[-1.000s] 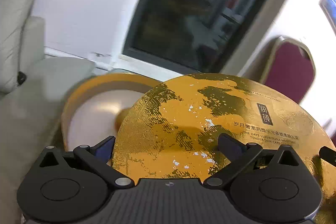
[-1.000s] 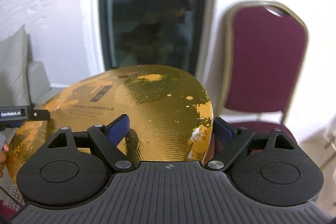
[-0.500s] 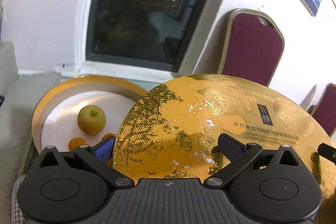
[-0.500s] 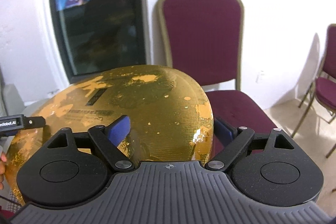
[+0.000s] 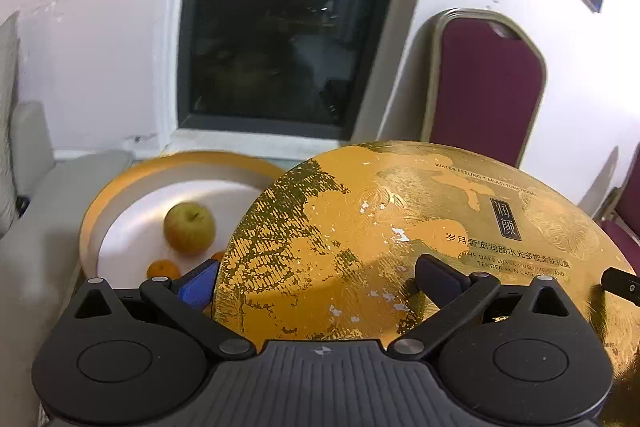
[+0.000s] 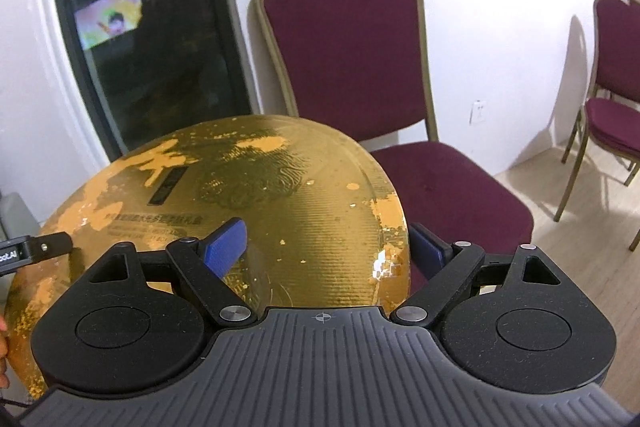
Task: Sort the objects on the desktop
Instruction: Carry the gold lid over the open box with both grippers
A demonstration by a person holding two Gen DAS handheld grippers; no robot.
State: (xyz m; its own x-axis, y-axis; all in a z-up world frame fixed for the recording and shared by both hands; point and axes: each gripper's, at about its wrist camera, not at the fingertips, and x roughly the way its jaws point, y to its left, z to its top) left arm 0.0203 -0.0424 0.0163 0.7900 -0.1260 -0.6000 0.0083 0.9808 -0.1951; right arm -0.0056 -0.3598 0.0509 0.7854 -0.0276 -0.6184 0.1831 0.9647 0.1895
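both claws clamped on round gold lid [image 5: 400, 227]
left gripper [image 5: 316, 279] and right gripper [image 6: 324, 247] pinch opposite rims; uneven tilt could slip it onto the apple [image 5: 189, 227] ahead-left.

My left gripper [image 5: 318, 281] has a dark grey ribbed housing with a small crosshair mark at its front edge. Two black rounded shoulders flank it, each with a shallow round disc and a triangular cut-out. Black link arms run inward, pinned by silver screws. One finger [image 5: 198, 285] wears a bright blue textured pad; the other looks dark navy. My right gripper [image 6: 326, 247] is built the same: ribbed grey body, crosshair, silver pins, blue pads [image 6: 224, 251].
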